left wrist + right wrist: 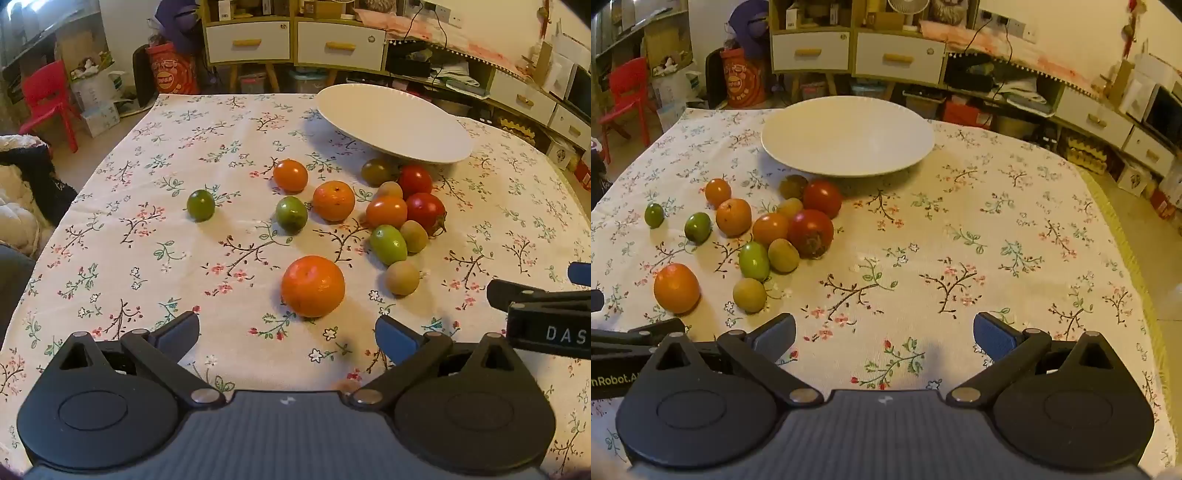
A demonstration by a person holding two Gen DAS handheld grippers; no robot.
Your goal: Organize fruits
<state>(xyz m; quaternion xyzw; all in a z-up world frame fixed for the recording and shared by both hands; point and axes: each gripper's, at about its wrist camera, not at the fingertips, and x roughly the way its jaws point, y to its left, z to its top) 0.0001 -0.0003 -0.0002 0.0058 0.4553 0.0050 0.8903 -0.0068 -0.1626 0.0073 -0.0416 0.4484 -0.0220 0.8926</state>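
Observation:
Several loose fruits lie on a flowered tablecloth (155, 236): a big orange (313, 286) nearest me, a second orange (333, 200), red tomatoes (424, 210), green ones (200, 205) and small brown fruits (402, 277). An empty white plate (391, 122) stands behind them. My left gripper (288, 334) hovers open just short of the big orange, nothing between its fingers. In the right wrist view the plate (847, 136) sits at the top centre and the fruit cluster (809, 230) at the left. My right gripper (884, 334) is open over bare cloth, right of the fruits.
Each gripper's side shows at the edge of the other's view: right gripper (546, 314), left gripper (624, 343). Beyond the table stand white drawer cabinets (295, 44), a red chair (48, 99) and clutter. The table's right edge (1137, 280) drops to the floor.

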